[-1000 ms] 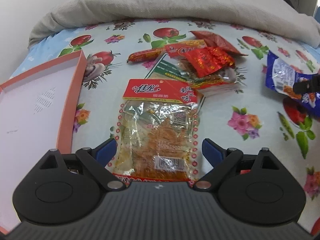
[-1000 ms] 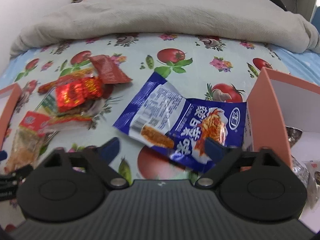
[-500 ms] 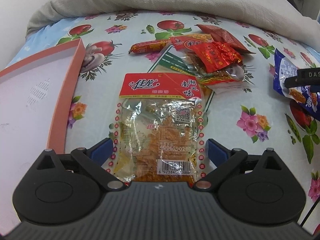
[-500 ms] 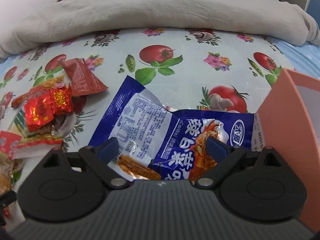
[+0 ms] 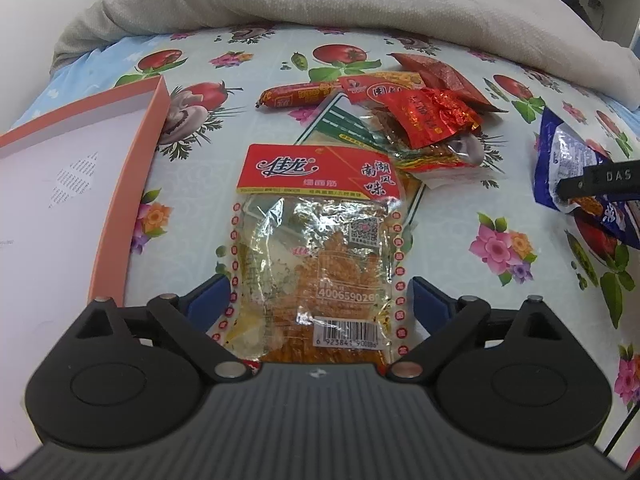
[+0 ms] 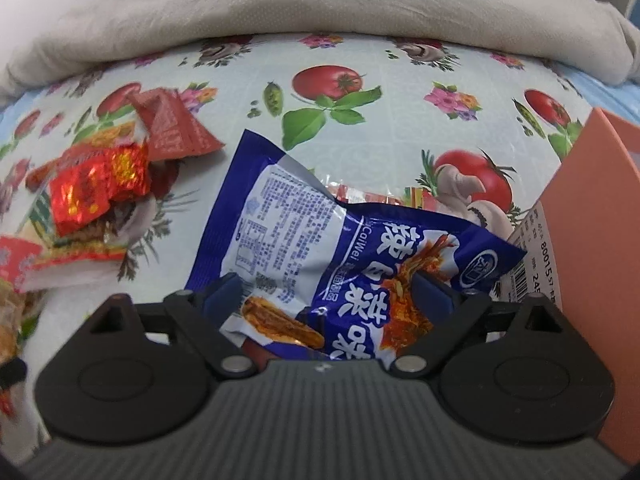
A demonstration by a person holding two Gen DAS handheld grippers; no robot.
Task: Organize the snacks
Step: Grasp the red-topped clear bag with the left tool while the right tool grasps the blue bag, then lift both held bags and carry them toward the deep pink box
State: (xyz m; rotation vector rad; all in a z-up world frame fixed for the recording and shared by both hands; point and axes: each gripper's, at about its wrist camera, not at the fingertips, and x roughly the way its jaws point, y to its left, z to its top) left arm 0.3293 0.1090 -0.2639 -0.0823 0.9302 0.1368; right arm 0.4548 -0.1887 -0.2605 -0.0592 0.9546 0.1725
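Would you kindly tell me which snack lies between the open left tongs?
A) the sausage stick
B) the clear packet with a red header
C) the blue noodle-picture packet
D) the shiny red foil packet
B: the left wrist view shows the clear packet with a red header lying between the fingers of the open left tongs.
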